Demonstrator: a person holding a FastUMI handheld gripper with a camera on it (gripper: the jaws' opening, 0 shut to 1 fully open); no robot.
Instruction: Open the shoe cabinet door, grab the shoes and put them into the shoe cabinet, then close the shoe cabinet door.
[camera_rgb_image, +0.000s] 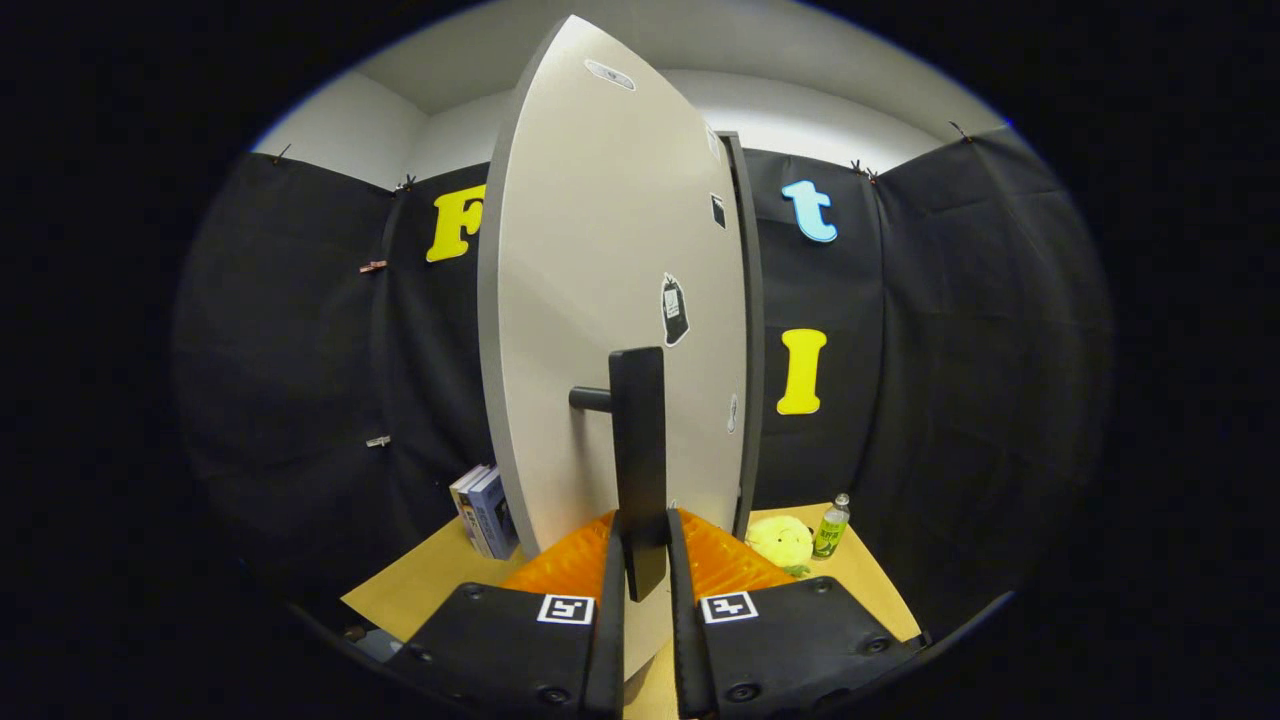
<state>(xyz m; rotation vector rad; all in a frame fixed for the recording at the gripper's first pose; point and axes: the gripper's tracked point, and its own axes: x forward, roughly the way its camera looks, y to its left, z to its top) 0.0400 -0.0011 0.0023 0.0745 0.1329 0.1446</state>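
Right in front of me, the tall pale grey shoe cabinet door (610, 300) stands edge-on and swung out, blocking most of what lies beyond. My fingers (643, 570) are nearly together, one on each side of the flat black bar handle (638, 450), and seem to press on its lower end. The handle juts from the smooth, matte door on a short round peg. Left of the door, a few books (483, 510) lean on the tan table (420, 585) with bare tabletop before them. Right of the door sit a soft yellow plush toy (780, 542) and a small green plastic bottle (831, 527), close together. The dark cabinet frame edge (752, 330) runs just behind the door.
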